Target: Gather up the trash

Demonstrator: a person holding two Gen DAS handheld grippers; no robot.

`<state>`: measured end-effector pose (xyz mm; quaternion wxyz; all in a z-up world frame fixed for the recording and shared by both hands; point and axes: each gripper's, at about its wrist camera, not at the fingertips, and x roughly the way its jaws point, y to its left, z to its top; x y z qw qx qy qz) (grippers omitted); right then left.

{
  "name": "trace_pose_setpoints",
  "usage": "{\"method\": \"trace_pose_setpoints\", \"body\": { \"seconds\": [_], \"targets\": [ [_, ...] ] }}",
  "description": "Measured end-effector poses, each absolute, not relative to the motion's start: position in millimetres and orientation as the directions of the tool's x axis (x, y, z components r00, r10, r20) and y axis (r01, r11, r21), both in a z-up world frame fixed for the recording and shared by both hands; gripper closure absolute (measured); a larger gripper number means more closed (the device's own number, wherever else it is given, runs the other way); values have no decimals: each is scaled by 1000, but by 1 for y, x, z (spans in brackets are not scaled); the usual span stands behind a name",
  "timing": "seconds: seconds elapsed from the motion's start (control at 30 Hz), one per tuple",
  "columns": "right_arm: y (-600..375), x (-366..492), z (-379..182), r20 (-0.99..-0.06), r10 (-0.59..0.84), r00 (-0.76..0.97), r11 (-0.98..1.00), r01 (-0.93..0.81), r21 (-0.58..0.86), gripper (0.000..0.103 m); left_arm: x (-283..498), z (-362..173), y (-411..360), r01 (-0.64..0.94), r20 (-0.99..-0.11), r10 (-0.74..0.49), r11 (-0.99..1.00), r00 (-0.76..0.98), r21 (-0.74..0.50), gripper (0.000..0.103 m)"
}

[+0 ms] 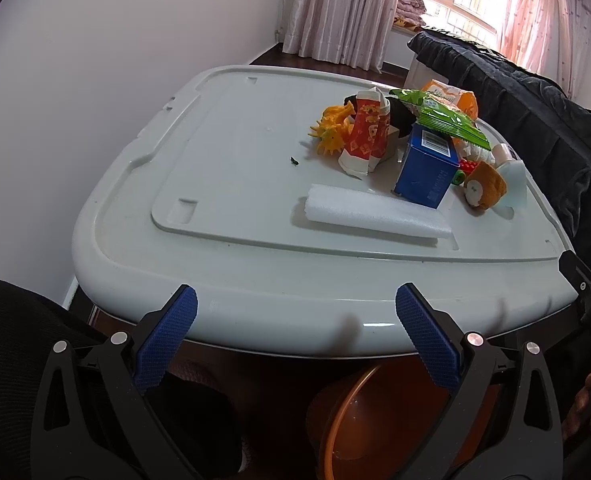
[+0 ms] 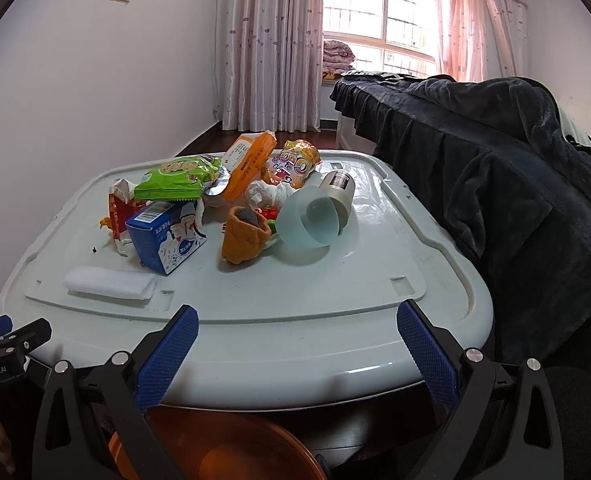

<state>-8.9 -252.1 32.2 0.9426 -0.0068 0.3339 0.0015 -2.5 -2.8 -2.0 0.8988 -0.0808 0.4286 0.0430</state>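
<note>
Blue-padded, both the left gripper (image 1: 295,312) and right gripper (image 2: 297,334) are being held wide open and empty before the littered white table (image 2: 295,312), above an orange bin (image 2: 231,452).

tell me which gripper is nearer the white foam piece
Left, I'd judge. The white foam piece lies just ahead and right of the left gripper; from the right gripper it sits far left.

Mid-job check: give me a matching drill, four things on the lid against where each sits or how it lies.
Things:
1 foam strip
2 blue carton
3 green snack bag
4 clear cup

Places or states:
A on its side, rightmost
B flat, nearest the front edge
C on top of the pile
D standing behind the foam

Pairs: 1-B, 2-D, 3-C, 4-A
</note>
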Motion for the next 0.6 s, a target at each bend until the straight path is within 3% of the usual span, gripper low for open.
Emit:
{"method": "trace_pose_setpoints", "body": {
  "seconds": [0.6],
  "targets": [
    [-260, 16, 53, -632, 87, 770, 996, -90, 27, 5, -2, -2, -5, -140, -780, 13, 985, 625, -96, 6]
  ]
}}
